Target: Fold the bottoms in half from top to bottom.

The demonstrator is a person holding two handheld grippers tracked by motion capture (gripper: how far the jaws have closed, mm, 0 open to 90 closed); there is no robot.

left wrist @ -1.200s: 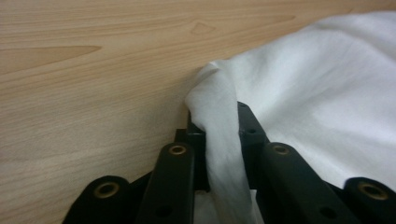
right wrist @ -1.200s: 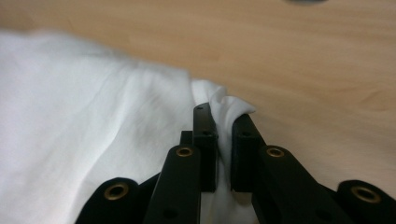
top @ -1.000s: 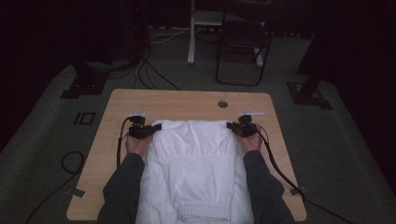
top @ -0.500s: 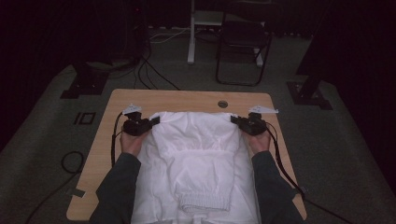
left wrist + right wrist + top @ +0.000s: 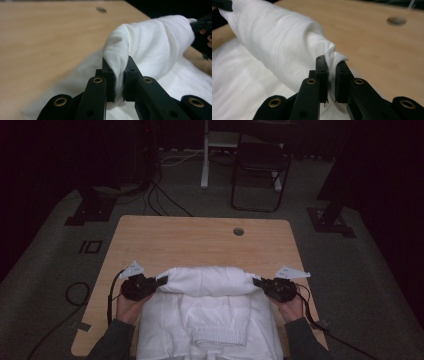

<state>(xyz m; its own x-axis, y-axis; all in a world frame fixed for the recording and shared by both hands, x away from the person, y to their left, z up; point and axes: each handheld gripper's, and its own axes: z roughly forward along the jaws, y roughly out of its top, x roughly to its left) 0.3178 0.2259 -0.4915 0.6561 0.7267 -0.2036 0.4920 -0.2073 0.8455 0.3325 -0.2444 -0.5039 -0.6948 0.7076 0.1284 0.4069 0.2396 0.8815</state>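
A white garment (image 5: 210, 315) lies on the wooden table (image 5: 200, 240), its far part lifted into a rounded fold (image 5: 210, 281) that stretches between my two grippers. My left gripper (image 5: 162, 281) is shut on the fold's left end; its jaws pinch bunched white cloth (image 5: 117, 62) in the left gripper view. At the fold's other end my right gripper (image 5: 257, 282) is shut on the fabric (image 5: 332, 56). A ribbed cuff or hem (image 5: 220, 337) shows near the table's front edge. A hand holds each gripper from below.
The table has a round cable hole (image 5: 238, 231) near its far edge. Beyond the table stand a dark chair (image 5: 260, 170) and a white post (image 5: 205, 155). Cables lie on the floor at the left (image 5: 75, 292).
Both grippers have drawn back toward the person with the cloth's far edge, folding it over the rest. More bare wood shows at the far side.
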